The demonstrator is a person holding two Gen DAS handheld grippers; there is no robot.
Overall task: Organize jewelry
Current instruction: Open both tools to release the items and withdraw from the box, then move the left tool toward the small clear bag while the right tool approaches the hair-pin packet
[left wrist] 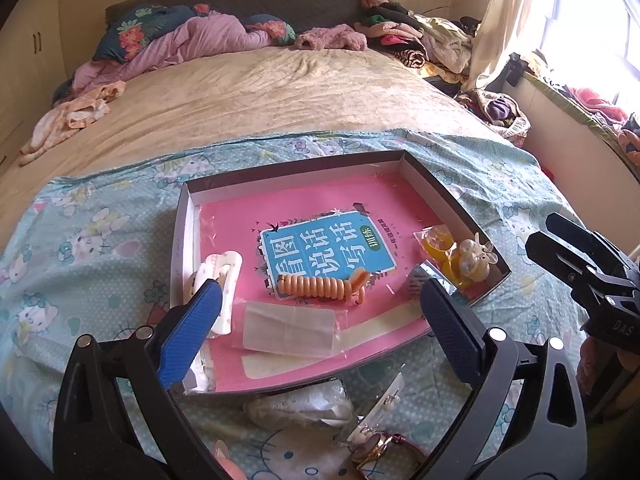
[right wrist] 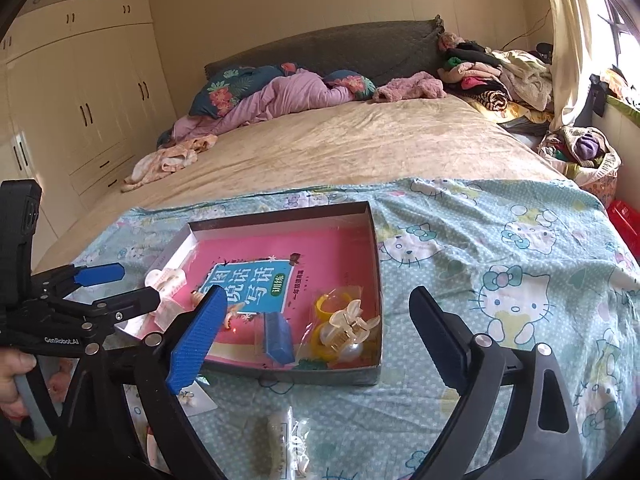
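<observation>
Both grippers, left [left wrist: 320,308] and right [right wrist: 316,320], were spread wide, holding nothing. The shallow box [left wrist: 448,196] lay on the cartoon-print sheet [left wrist: 100,232], containing an orange coil tie [left wrist: 320,286], white clip [left wrist: 222,280] and clear claw clip [right wrist: 352,326]. Bagged pieces [left wrist: 376,436] nearer the camera were partly cut off.

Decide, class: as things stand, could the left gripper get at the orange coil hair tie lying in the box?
Probably yes. The left gripper is open and empty, and the orange coil hair tie lies uncovered on the book in the open-topped box, just beyond its fingertips. Nothing sits between them but a clear packet lying flat.
</observation>
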